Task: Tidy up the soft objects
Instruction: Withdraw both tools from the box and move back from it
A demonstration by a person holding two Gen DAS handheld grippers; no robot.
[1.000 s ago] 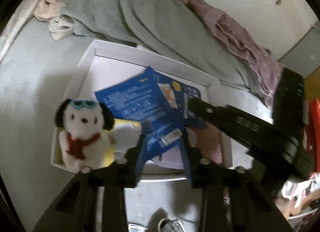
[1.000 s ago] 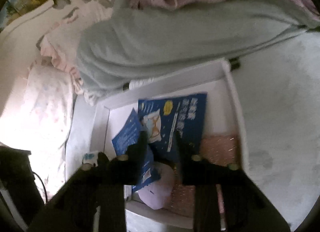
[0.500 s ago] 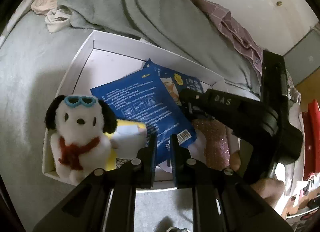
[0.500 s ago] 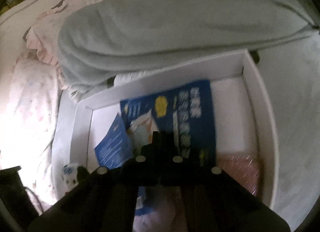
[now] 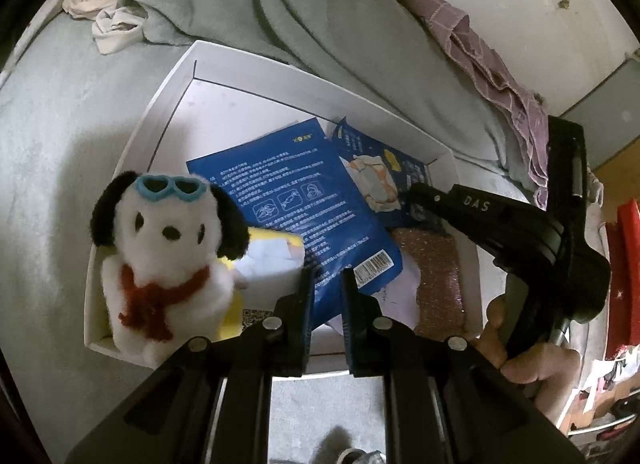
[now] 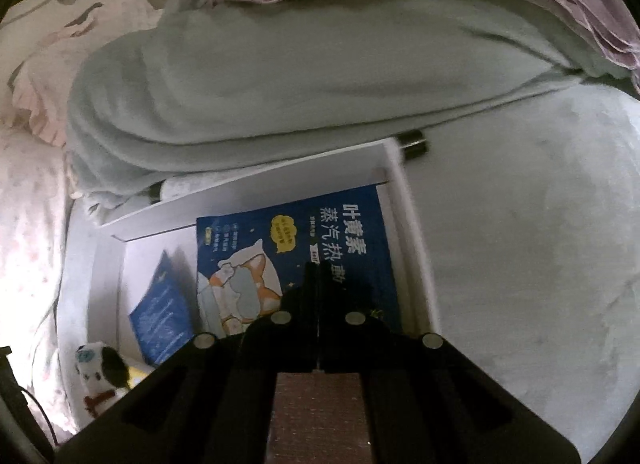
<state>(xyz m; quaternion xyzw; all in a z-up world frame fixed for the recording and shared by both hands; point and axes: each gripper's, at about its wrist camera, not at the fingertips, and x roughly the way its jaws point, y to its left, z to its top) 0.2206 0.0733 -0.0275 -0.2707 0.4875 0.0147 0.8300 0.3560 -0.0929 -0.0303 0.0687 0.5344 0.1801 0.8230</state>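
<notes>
A white tray [image 5: 256, 76] lies on a grey bed. In it stand a white plush dog [image 5: 164, 260] with blue goggles and red scarf at the near left corner, two blue sachets [image 5: 304, 200], a yellow card and a pink glittery pad [image 5: 436, 268]. My left gripper [image 5: 324, 284] hovers over the near end of the front blue sachet, jaws a narrow gap apart, nothing visibly clamped. My right gripper [image 6: 319, 276] is shut and empty over the illustrated blue sachet [image 6: 296, 260]; it shows in the left wrist view [image 5: 416, 196] too.
A grey-green blanket [image 5: 320, 12] and a purple checked cloth [image 5: 480, 48] are heaped behind the tray [image 6: 256, 192]. Pink and white clothes [image 5: 104, 12] lie at the far left. A pink floral pillow [image 6: 28, 200] lies left of the tray.
My left gripper's jaws narrowed and pulled back slightly over the front sachet. My right gripper closed fully and moved forward over the illustrated sachet, towards the tray's far right corner.
</notes>
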